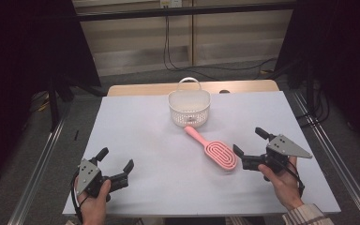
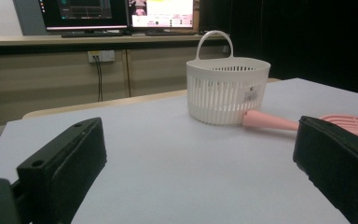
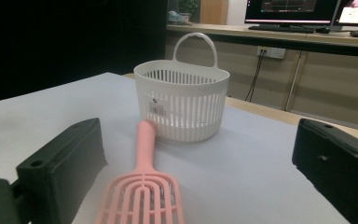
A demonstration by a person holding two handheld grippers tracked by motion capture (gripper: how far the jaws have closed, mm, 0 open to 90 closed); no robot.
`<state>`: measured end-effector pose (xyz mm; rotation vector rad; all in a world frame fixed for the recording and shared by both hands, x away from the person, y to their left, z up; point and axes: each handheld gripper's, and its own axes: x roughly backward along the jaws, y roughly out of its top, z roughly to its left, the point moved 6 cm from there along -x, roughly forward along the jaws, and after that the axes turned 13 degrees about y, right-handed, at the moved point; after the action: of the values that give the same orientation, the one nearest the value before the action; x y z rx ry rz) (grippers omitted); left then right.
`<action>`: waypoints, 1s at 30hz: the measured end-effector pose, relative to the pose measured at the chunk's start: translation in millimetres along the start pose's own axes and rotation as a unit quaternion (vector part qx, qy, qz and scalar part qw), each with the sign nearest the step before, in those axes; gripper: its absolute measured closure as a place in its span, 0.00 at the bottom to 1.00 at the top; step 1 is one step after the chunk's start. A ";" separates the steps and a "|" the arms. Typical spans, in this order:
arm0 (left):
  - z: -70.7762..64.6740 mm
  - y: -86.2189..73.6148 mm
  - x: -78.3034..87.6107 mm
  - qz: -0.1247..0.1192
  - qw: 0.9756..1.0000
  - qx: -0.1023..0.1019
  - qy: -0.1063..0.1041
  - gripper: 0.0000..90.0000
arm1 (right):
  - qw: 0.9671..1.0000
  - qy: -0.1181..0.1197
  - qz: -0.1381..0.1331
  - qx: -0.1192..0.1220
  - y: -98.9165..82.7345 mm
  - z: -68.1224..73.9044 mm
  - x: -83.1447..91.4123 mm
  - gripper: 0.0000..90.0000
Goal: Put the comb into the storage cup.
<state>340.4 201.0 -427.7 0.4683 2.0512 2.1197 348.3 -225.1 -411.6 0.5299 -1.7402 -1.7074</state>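
— The right tool [image 1: 250, 146] is sitting with its jaws spread wide, just beside the head of the pink hairbrush [image 1: 212, 147], and nothing is between them yet. See it?

— Yes. And the left tool [image 1: 116, 160] is also gaping wide, holding nothing, resting well away from the brush on the near side of the counter [image 1: 136, 122].

— Where is the brush lying exactly?

— Flat on the counter, handle tip pointing at the white basket [image 1: 189, 107] and touching or nearly touching its base; the head is pointing away from the basket, toward the right hand [image 1: 282, 183].

— So I'm guessing the brush is going into the basket. I'd bring the jaws down across the narrow handle rather than the broad head, and squeeze squarely so it isn't swivelling.

— Agreed, and keep the basket from tipping. Any writing?

— A small sticker is showing on the basket wall, but the print is too small to read.
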 end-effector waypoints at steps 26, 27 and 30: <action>0.8 -1.1 -2.7 0.005 1.000 -0.003 -0.004 0.03 | 0.993 0.027 0.110 -0.036 8.4 -12.3 -44.6 0.02; 1.1 -1.1 -2.8 0.005 1.000 -0.003 -0.003 0.03 | 0.992 0.030 0.119 -0.035 9.1 -12.9 -46.6 0.02; 1.2 -0.6 -2.7 0.002 1.000 -0.002 -0.003 0.03 | 0.990 0.033 0.135 -0.033 11.0 -14.4 -50.0 0.02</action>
<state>343.3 201.3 -428.6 0.4797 2.0447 2.1205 395.6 -200.9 -409.4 0.3011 -1.6219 -1.5328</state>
